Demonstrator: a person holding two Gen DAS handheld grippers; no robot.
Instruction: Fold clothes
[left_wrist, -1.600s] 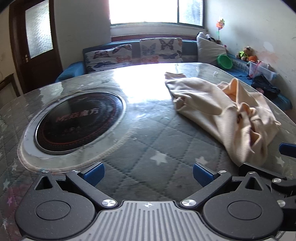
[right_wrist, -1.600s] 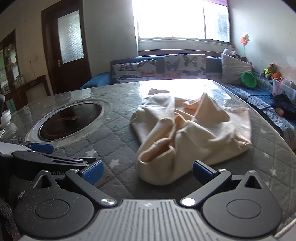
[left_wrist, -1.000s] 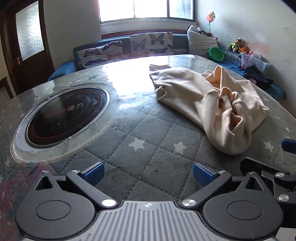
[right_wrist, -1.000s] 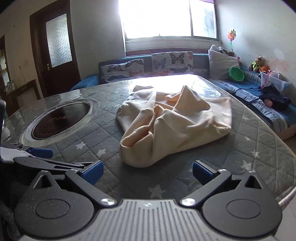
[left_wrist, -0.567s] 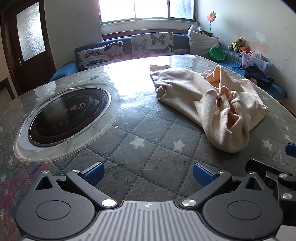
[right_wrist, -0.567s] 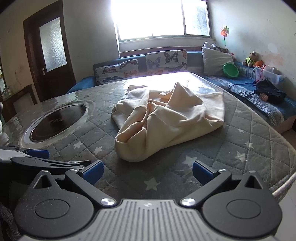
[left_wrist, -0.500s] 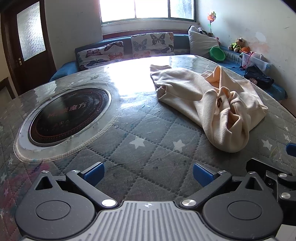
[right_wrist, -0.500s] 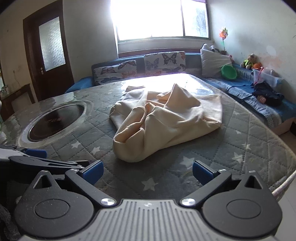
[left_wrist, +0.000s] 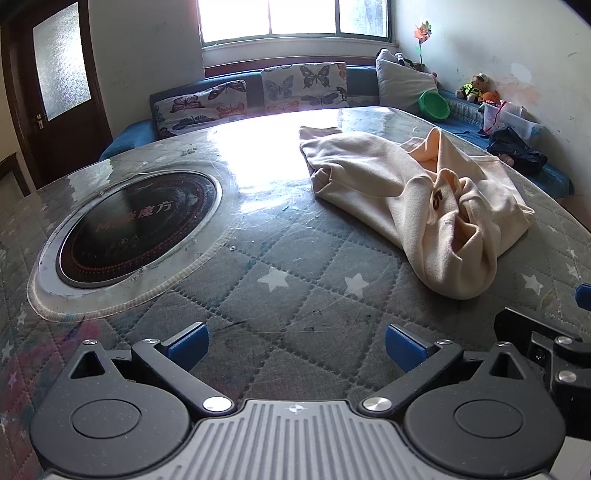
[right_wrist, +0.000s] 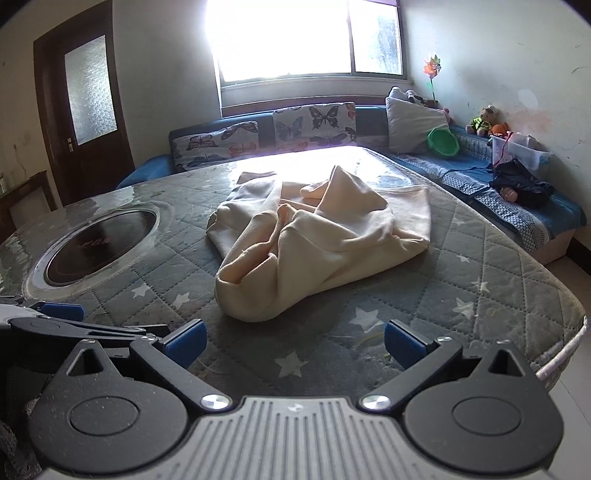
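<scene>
A cream garment (left_wrist: 413, 192) lies crumpled in a heap on the quilted grey table cover (left_wrist: 288, 258), right of centre in the left wrist view; a dark "5" shows on one fold. In the right wrist view the same garment (right_wrist: 321, 236) sits straight ahead. My left gripper (left_wrist: 295, 341) is open near the table's front edge, well short of the cloth, nothing between its blue pads. My right gripper (right_wrist: 293, 341) is open too, empty, a short way in front of the heap's near end. The left gripper's body (right_wrist: 74, 325) shows at the right wrist view's left edge.
A round black cooktop (left_wrist: 136, 225) under glass is set into the table at the left. The table's right edge (right_wrist: 561, 317) drops to the floor. Behind stands a blue sofa (right_wrist: 266, 136) with butterfly cushions, a green bowl (right_wrist: 443, 142), toys and a dark door (right_wrist: 85, 99).
Both grippers have drawn back from the garment and risen a little, so the heap looks farther off. The garment itself has not moved. Both stay open.
</scene>
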